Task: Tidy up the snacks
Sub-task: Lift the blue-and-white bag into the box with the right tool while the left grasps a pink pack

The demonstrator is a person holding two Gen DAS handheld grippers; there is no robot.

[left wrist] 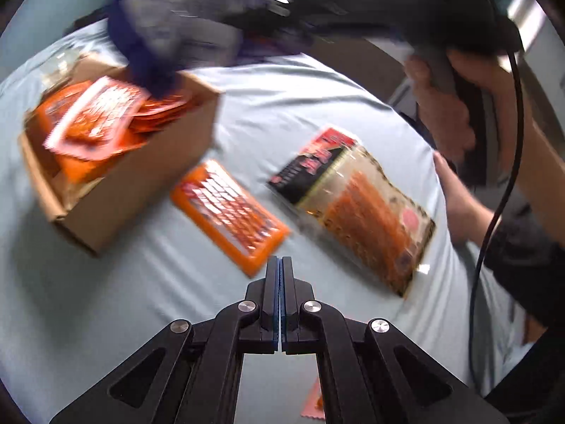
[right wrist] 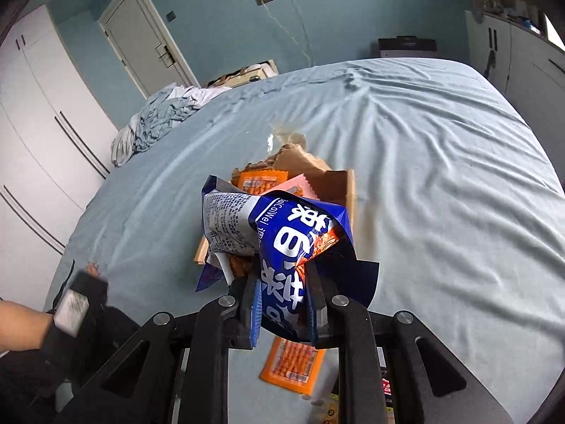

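Note:
A cardboard box [left wrist: 120,190] with orange snack packs stands on the blue bed sheet [left wrist: 317,99] at the left. My right gripper [right wrist: 282,282] is shut on a blue snack bag [right wrist: 296,233] and holds it above the box [right wrist: 339,183]; the bag also shows blurred over the box in the left wrist view [left wrist: 148,53]. An orange pack [left wrist: 229,212] and a larger black-and-clear pack of orange sticks [left wrist: 356,205] lie on the sheet. My left gripper [left wrist: 281,265] is shut and empty, just short of the orange pack.
A small pink packet [left wrist: 312,406] lies under my left gripper. Crumpled bedding [right wrist: 159,120] lies at the bed's far left. White wardrobes [right wrist: 39,134] and a door [right wrist: 148,35] stand beyond. The orange pack also lies below my right gripper [right wrist: 293,364].

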